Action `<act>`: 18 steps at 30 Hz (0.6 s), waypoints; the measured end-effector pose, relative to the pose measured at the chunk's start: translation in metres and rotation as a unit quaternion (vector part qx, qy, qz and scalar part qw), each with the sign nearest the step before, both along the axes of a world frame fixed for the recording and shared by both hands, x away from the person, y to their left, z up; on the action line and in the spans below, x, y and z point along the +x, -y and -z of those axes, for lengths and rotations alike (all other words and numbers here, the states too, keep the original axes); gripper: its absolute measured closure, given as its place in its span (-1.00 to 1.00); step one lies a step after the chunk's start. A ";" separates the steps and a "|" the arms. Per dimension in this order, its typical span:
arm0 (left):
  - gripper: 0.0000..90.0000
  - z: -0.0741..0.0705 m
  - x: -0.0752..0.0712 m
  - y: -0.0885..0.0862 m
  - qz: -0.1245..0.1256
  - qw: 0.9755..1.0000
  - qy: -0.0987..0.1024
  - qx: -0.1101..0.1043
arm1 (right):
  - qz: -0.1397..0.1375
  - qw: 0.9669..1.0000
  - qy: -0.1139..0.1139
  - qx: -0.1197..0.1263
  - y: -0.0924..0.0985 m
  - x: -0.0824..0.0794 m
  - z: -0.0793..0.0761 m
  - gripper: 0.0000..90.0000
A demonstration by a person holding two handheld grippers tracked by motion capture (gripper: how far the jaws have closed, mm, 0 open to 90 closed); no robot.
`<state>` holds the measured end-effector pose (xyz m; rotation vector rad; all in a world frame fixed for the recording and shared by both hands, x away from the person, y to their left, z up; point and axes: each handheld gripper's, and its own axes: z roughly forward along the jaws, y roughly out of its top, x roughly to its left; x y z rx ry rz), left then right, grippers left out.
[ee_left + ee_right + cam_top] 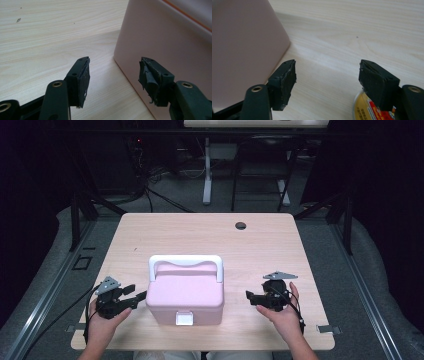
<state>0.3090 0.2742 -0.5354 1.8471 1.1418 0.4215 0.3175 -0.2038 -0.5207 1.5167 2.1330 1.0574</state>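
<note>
A pink lidded box (185, 295) with a white handle (185, 261) and a white front latch (184, 319) stands in the middle of the wooden table (270, 245). My left gripper (137, 295) is level at the box's left side, open, its jaws right by the wall. In the left gripper view the open left gripper (115, 60) straddles the box's corner (170, 37) without pressing on it. My right gripper (250, 297) hangs open a little way off the box's right side. In the right gripper view the right gripper (327, 62) holds nothing, with the box (244, 45) at left.
A round yellow and red thing (364, 105) lies on the table under the right jaw, mostly hidden. A cable hole (240, 225) sits near the table's far edge. Beyond the table stand a desk's legs (206, 170) and cables on the floor.
</note>
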 end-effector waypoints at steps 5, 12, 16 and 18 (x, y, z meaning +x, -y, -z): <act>-0.04 -0.003 -0.001 0.002 0.011 1.000 -0.007 -0.001 | -0.003 0.999 0.028 0.017 -0.009 0.002 -0.009 -0.13; -0.01 -0.007 -0.005 0.008 0.017 1.000 -0.001 -0.009 | -0.026 0.996 0.071 0.037 -0.018 -0.007 -0.001 0.11; 0.01 -0.011 -0.009 0.011 0.023 1.000 0.012 -0.007 | -0.034 0.996 0.082 0.029 -0.024 -0.011 0.003 0.16; 0.08 -0.012 -0.011 0.013 0.033 0.999 0.016 -0.008 | -0.043 0.995 0.089 0.020 -0.029 -0.013 0.004 0.16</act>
